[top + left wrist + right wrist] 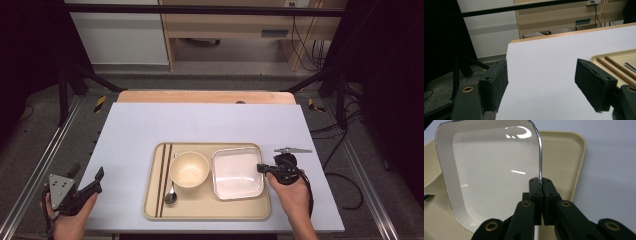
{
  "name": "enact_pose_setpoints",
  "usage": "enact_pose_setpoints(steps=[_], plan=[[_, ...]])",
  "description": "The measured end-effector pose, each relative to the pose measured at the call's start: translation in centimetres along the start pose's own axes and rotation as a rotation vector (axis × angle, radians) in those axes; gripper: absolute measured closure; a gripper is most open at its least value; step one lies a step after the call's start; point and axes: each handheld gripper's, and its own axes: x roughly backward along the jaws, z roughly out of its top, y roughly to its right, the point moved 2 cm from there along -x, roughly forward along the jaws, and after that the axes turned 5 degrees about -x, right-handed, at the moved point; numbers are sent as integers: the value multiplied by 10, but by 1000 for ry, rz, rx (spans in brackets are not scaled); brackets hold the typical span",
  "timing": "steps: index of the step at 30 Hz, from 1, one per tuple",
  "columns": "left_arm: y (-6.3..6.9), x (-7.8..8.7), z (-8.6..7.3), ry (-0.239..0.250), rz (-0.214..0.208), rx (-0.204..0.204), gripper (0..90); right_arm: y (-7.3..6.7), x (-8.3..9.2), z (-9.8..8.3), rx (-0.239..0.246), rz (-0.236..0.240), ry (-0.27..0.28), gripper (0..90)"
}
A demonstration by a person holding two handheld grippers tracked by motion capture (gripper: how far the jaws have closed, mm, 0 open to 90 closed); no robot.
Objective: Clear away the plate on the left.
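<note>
A beige tray (207,210) lies on the white table and carries a cream bowl (189,169), a spoon (171,196), two brown chopsticks (163,175) and a white square dish (237,172). My right gripper (260,168) is shut on the right rim of the white square dish (491,170), its pads (535,188) pinching the thin edge. The tray (564,157) shows beyond the dish. My left gripper (97,181) is held open over the table's near left corner with nothing between its jaws. In the left gripper view the left gripper (541,82) faces bare table, with the chopsticks (616,67) at the right.
The table's left edge (507,65) runs close by the left jaw, with floor and a dark frame beyond. A cable trails from the right gripper off the table's right side. A wooden strip (205,96) borders the far edge.
</note>
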Motion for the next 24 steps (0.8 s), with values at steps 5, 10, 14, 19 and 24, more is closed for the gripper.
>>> enact_pose_setpoints(steps=[5,10,14,19,24], plan=[[1,-1,0,-6,2,-8,266,3,-12,-4,-39,12,17,886],[2,-2,-1,-14,3,-13,267,8,-20,-4,-82,8,29,885],[1,-3,-2,-17,7,-15,270,12,-27,-5,-106,-1,39,886],[2,-5,-3,-27,10,-19,270,13,-32,-8,-125,-8,47,884],[2,-8,-5,-37,7,-25,270,16,-37,-10,-131,-9,48,856]])
